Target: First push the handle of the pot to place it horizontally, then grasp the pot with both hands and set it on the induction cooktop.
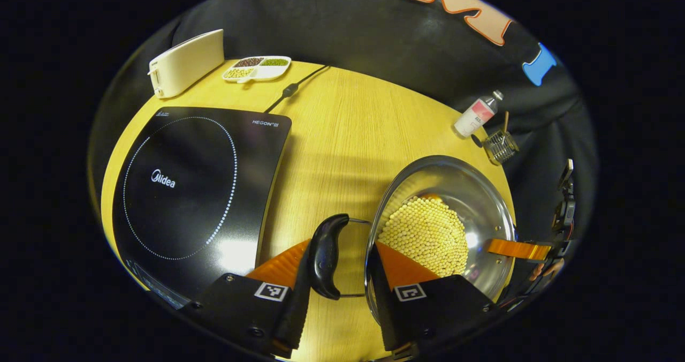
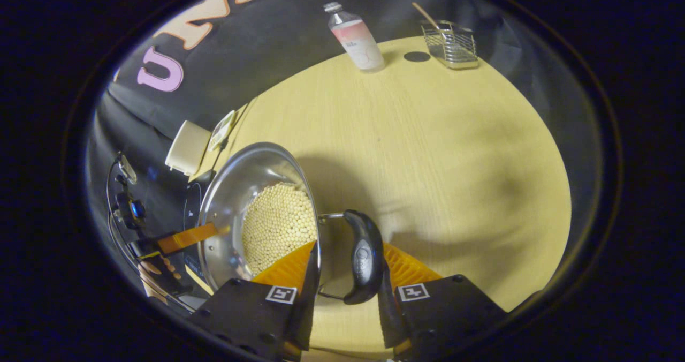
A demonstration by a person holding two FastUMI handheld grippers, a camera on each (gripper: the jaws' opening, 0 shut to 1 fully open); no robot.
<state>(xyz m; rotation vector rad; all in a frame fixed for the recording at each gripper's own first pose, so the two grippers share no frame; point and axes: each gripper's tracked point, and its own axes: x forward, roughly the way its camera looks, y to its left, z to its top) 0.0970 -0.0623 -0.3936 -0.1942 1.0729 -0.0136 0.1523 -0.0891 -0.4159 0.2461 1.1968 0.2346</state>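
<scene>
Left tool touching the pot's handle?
Cannot tell. In the left gripper view the left tool straddles the pot's handle, but no plain contact or gap shows.

Left gripper (image 1: 342,276) and right gripper (image 2: 345,284) both reach forward, level, with jaws parted wide.

the pot (image 1: 481,212) is polished metal, mirror-bright inside, with a thin wire loop carrying a glossy black plastic handle (image 1: 325,255). the induction cooktop (image 1: 198,185) has a smooth glassy black top that throws back a light glare. the table (image 1: 342,126) looks like pale wood with fine straight grain, matt. the toaster (image 1: 184,62) is smooth cream plastic, the bottle (image 2: 356,38) clear plastic, the small basket (image 2: 449,43) shiny wire, the wall soft matt black cloth
</scene>
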